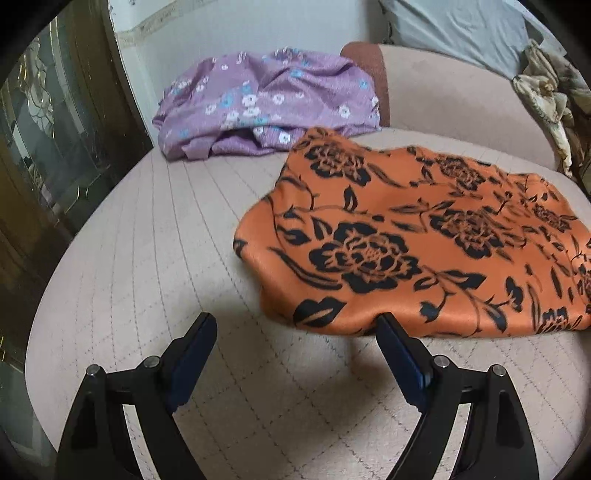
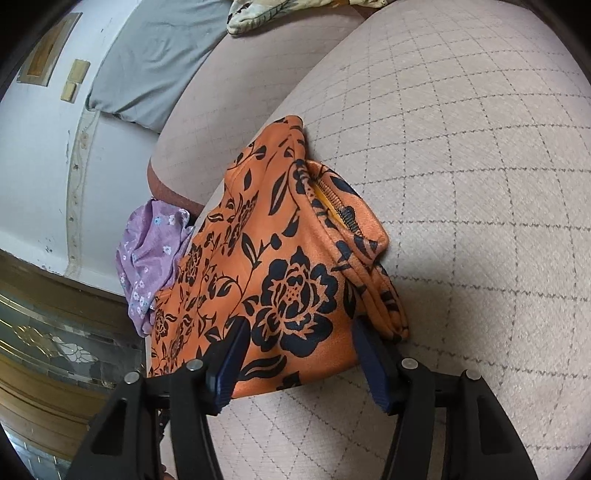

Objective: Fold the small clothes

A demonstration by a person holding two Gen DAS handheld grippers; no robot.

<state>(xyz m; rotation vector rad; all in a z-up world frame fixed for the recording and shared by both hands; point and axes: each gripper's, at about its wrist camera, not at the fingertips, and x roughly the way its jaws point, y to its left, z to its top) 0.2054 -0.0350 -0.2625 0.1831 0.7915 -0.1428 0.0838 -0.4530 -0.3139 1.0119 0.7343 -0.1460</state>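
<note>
An orange garment with black flowers (image 1: 406, 240) lies folded on the quilted beige sofa seat (image 1: 147, 240). My left gripper (image 1: 295, 328) hovers open just before its near edge. Its right fingertip (image 1: 386, 325) is level with that edge and nothing is between the pads. In the right wrist view the same orange garment (image 2: 288, 288) shows a zipper (image 2: 338, 203) on its folded end. My right gripper (image 2: 301, 343) stands open over the near end. The cloth lies flat between the fingers and runs on under the left one. A purple flowered garment (image 1: 266, 103) lies crumpled at the back.
The purple garment (image 2: 151, 251) sits at the seat's far edge by the white wall. A grey pillow (image 1: 461, 29) and a flowered cloth (image 1: 546, 99) rest on the sofa back. A dark cabinet with glass doors (image 1: 48, 129) stands beside the seat. Bare seat (image 2: 461, 184) stretches right of the orange garment.
</note>
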